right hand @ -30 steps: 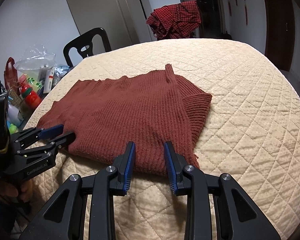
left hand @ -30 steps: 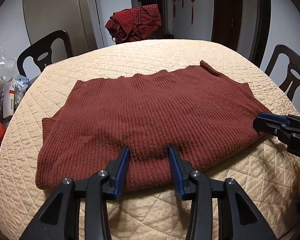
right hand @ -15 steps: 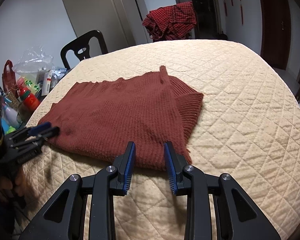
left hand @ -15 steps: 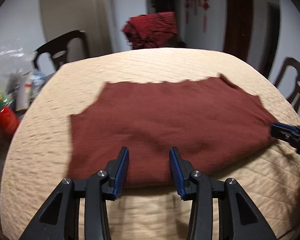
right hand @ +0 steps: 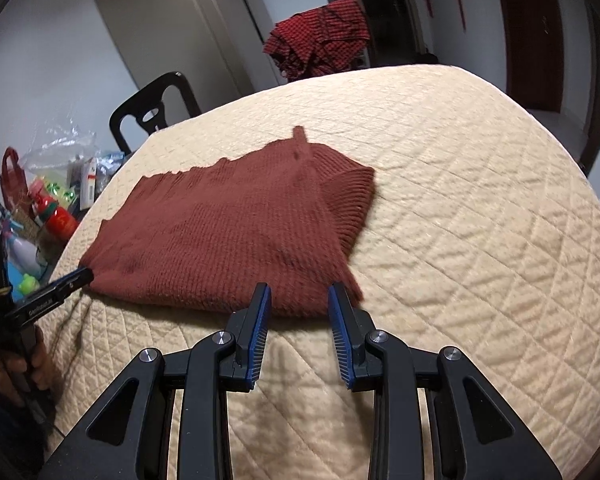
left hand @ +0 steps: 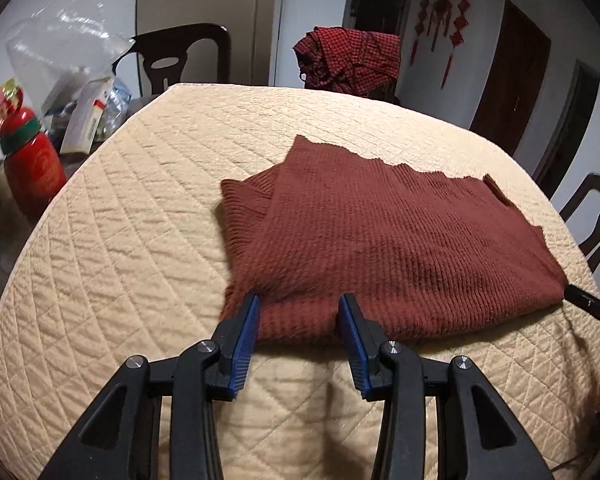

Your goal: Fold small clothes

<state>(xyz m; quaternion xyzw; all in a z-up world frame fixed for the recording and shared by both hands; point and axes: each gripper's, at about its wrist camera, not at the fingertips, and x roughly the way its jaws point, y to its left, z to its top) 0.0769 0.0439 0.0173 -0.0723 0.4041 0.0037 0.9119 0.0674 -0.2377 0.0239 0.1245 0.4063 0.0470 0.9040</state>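
We had just slid our left hand-held gripper (left hand: 296,316) sideways along the near edge of the sweater (left hand: 380,240). A second before, it sat near the middle of that edge. Now it was at the left corner. Our right hand-held gripper (right hand: 296,304) had only shifted a little and was at the right corner. So we had one hand at each near corner. We think that meant we were ready to pinch both corners and fold the sweater over.

Both hand-held grippers were released, with the blue pads apart and nothing held. The sweater's edge lay between the tips of each one, but the pads were not squeezing it.

The dark red knit sweater lay flat on the worktop (left hand: 140,240), which had a tan quilted cover. It already looked folded once, with a ribbed cuff (left hand: 244,208) poking out at the left side and another layer showing at the right.

Other things were around us. A red checked cloth (left hand: 348,60) hung on a chair at the far side. A red bottle (left hand: 32,164) and a clear plastic bag (left hand: 64,48) with boxes stood off the left edge. Dark chairs (left hand: 180,56) stood around. None of them touched the sweater. Nothing stood in our way. We guessed the soft knit might slip or bunch if we grabbed only the top layer.
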